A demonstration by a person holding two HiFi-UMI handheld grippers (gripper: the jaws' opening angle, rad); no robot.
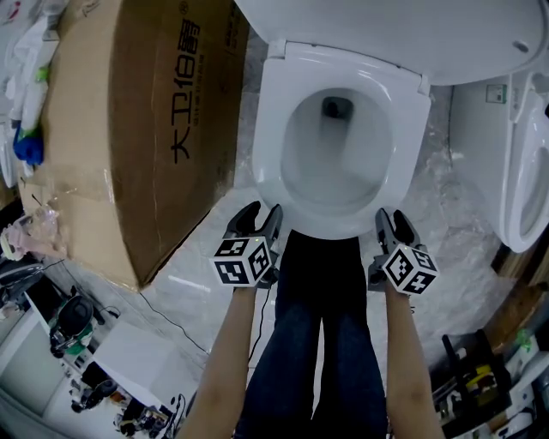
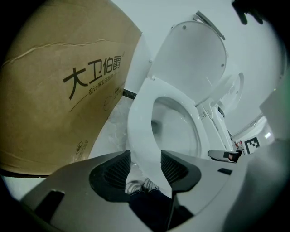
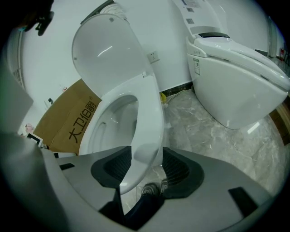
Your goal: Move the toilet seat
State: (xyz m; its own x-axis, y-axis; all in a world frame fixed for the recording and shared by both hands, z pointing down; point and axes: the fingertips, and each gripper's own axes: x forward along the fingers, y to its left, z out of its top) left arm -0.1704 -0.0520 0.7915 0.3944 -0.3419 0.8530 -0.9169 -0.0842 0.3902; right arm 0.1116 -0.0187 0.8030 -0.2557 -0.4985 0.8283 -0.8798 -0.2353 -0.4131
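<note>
The white toilet seat (image 1: pixel 276 111) lies flat on the bowl, and its lid (image 1: pixel 386 26) stands up behind it. My left gripper (image 1: pixel 262 216) is at the seat's front left edge and my right gripper (image 1: pixel 390 219) at its front right edge. In the left gripper view the seat (image 2: pixel 138 122) passes between the jaws of the left gripper (image 2: pixel 145 167), which stand open around its rim. The right gripper view shows the seat (image 3: pixel 149 113) likewise running between the open jaws of the right gripper (image 3: pixel 147 170). Neither pair of pads presses on the rim.
A big cardboard box (image 1: pixel 129 111) stands close to the toilet's left. A second white toilet (image 1: pixel 523 171) is at the right on the marble floor (image 1: pixel 455 214). The person's legs (image 1: pixel 322 326) stand right in front of the bowl. Tools and cables clutter the lower left corner (image 1: pixel 77 343).
</note>
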